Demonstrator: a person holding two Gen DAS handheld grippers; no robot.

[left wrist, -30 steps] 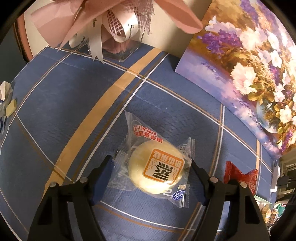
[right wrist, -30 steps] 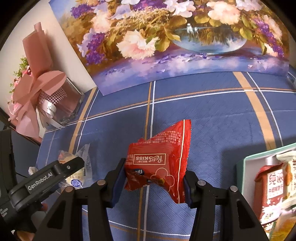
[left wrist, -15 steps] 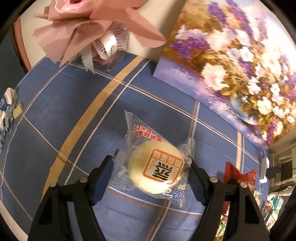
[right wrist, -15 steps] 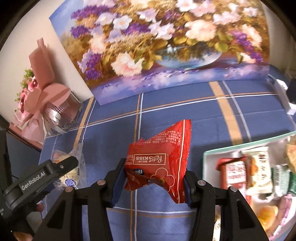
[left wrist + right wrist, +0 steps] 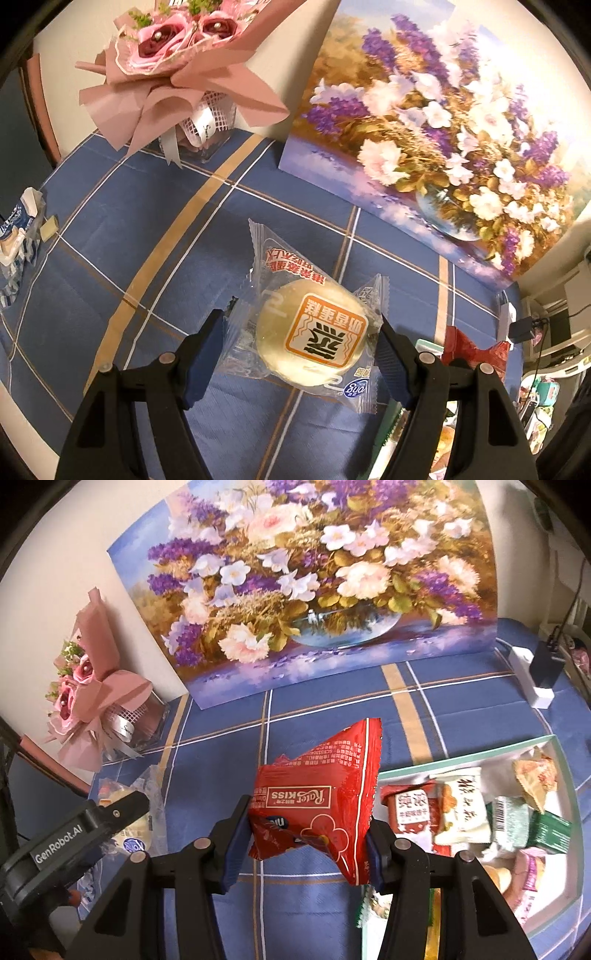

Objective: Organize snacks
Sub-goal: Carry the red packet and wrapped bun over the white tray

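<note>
Crinkly red foil packet (image 5: 317, 805), round cake in clear film (image 5: 312, 339).

Snack tray (image 5: 461, 762) right of bouquet (image 5: 92, 698)

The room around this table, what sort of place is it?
Probably a home room: a checked blue tablecloth, a flower painting leaning on the wall, a pink rose bouquet, and a tray of packaged snacks.

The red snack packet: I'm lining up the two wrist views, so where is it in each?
Left wrist view: red snack packet peeks out at lower right, beyond the left tongs.
Right wrist view: centre, clamped in the right tongs.
Shared landmark: the flower painting.
</note>
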